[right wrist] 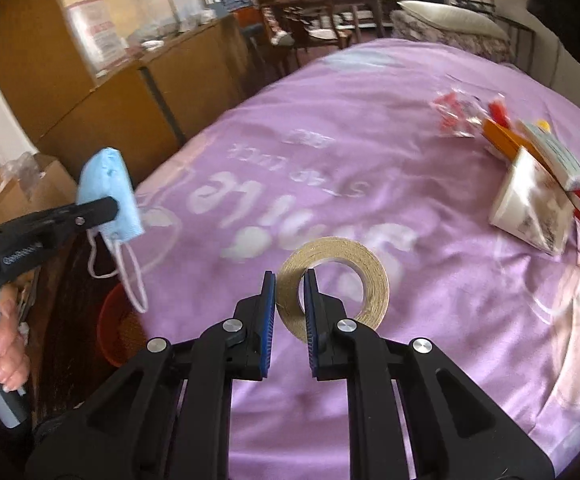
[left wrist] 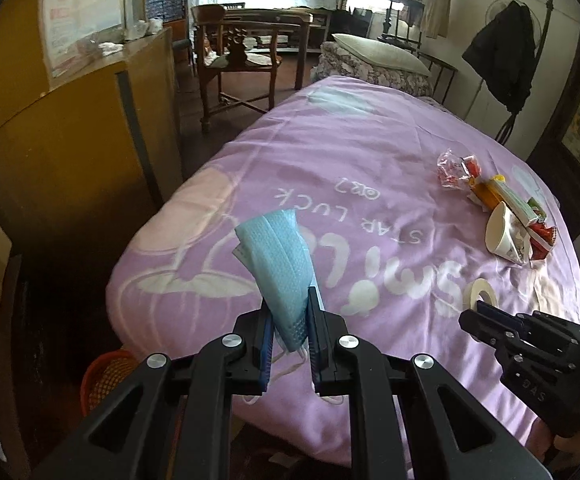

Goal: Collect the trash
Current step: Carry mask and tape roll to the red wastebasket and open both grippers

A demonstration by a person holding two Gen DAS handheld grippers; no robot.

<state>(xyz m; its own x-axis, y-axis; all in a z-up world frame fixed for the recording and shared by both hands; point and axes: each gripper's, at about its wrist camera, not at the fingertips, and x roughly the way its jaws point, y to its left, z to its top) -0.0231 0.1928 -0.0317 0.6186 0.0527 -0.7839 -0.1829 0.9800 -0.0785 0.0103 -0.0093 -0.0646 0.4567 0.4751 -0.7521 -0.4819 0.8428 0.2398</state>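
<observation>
A folded blue face mask (left wrist: pixel 282 264) stands up between the pads of my left gripper (left wrist: pixel 290 308), which is shut on it near the bed's left edge; its white ear loops hang below. In the right wrist view the mask (right wrist: pixel 110 188) and the left gripper (right wrist: pixel 108 210) appear at the left, held above the floor beside the bed. My right gripper (right wrist: pixel 290 284) is shut on the rim of a tan tape roll (right wrist: pixel 353 256), lifted over the purple blanket. In the left wrist view the right gripper (left wrist: pixel 483 312) holds the tape roll (left wrist: pixel 474 287) at the right.
A paper cup (left wrist: pixel 503 236), a clear wrapper (left wrist: pixel 455 170) and small boxes (left wrist: pixel 489 192) lie together on the purple blanket (left wrist: pixel 369 152). An orange basket (right wrist: pixel 122 328) stands on the floor by the bed's near left corner. A wooden cabinet (left wrist: pixel 70 148) and cardboard boxes (right wrist: pixel 30 188) line the left side.
</observation>
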